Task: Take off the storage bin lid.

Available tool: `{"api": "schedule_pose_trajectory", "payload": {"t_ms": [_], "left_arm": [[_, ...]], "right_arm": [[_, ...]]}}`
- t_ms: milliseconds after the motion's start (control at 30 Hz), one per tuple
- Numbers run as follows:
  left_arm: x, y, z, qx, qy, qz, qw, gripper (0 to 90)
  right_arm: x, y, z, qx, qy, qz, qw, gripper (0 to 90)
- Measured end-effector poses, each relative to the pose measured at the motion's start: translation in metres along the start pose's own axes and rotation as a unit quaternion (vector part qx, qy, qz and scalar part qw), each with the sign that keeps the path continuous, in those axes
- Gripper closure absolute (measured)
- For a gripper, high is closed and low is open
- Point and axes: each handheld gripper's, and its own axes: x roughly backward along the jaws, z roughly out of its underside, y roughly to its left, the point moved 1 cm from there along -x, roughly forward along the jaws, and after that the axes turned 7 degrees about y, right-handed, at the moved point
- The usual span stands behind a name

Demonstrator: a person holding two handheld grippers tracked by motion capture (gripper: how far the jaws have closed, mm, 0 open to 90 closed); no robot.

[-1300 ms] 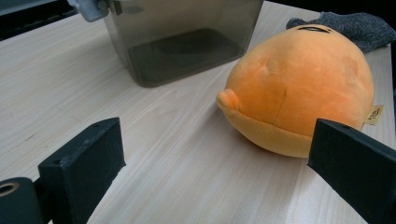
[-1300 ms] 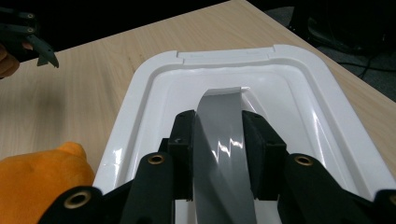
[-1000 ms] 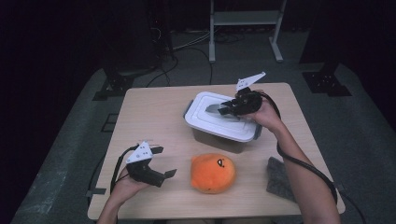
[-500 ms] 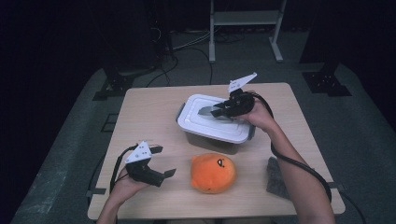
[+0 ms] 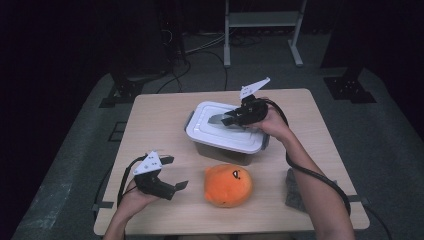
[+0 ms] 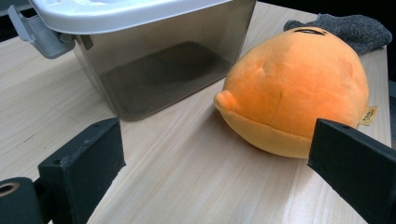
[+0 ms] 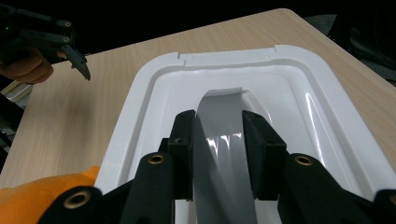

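I am holding my right gripper (image 5: 231,119) over the white lid (image 5: 220,131) of the storage box (image 5: 225,150), which is sitting near the middle of the wooden table (image 5: 160,117). In the right gripper view its two black jaws are pressing from either side on the grey handle strap (image 7: 219,140) that arches up from the lid's recessed centre, so I am gripping that handle firmly. The lid is lying tilted on the box rather than seated flat, with its side clasp (image 6: 35,32) hanging loose in the left gripper view. My left gripper (image 5: 172,172) is resting low at the near left of the table, jaws spread wide and holding nothing. Looking along it, I am seeing the smoky translucent box wall ahead and the orange plush toy (image 6: 299,88) just beside the box, on the table in front of it. A grey cloth (image 5: 295,190) is lying near the table's right edge, partly under my right forearm.
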Motion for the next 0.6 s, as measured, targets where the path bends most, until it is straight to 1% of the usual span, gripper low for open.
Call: {"api": "schedule_pose_trajectory", "payload": {"t_ms": [200,433,600], "left_arm": [[0.0010,0.0004,0.0000,0.000,-0.002,-0.004,1.0000,2.8],[0.0021,0.0006,-0.0005,0.000,-0.005,-0.004,1.0000,2.8],[0.0014,0.0003,-0.0004,-0.001,-0.005,-0.002,1.0000,2.8]], "right_arm": [[-0.0012,0.0004,-0.0009,0.000,0.000,0.000,1.0000,65.5],[-0.0016,0.0001,-0.0012,-0.001,-0.002,0.001,1.0000,65.6],[-0.0012,0.0013,-0.0020,-0.003,0.000,0.005,1.0000,65.6]]}}
